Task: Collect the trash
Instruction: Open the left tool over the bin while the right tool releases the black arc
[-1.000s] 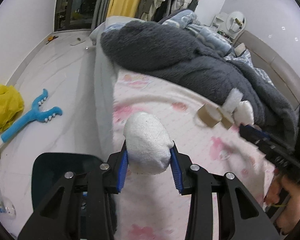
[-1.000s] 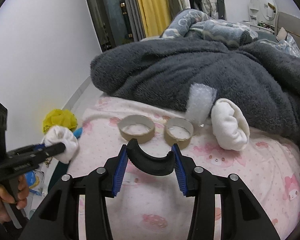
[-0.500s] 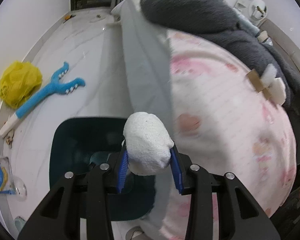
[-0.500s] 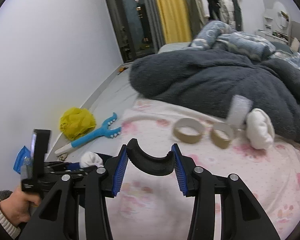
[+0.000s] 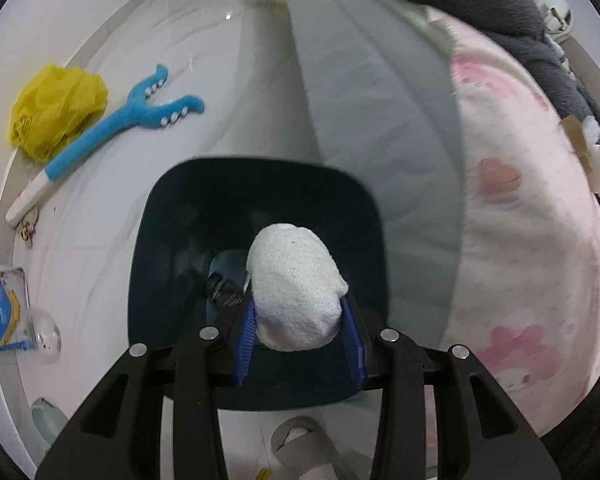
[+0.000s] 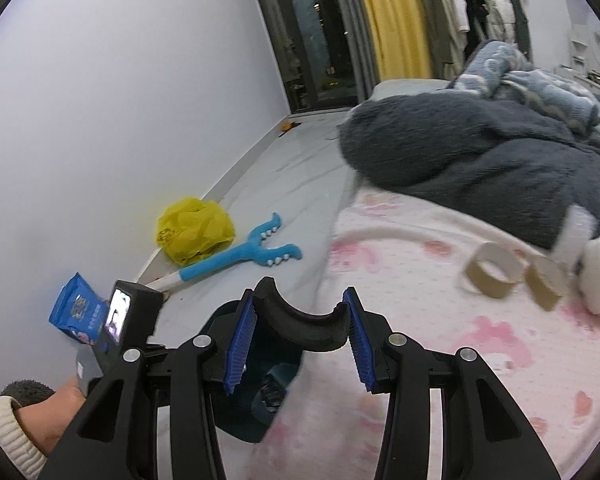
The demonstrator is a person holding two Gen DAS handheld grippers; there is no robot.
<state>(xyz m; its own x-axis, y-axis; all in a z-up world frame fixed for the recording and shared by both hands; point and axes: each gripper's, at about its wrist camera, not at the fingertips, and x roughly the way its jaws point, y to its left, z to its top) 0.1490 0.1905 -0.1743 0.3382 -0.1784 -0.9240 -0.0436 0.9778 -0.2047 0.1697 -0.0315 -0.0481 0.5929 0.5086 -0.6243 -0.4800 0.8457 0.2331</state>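
Now left gripper clamping white wad above bin

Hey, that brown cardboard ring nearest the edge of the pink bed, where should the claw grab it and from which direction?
Probably from above. The cardboard ring lies flat on the pink bedspread with its hole facing up, so put one finger inside the hole and one outside, pinching the thin wall. Take the near wall, on the side away from the second ring, which sits close beside it. The soft bedding may give under pressure.
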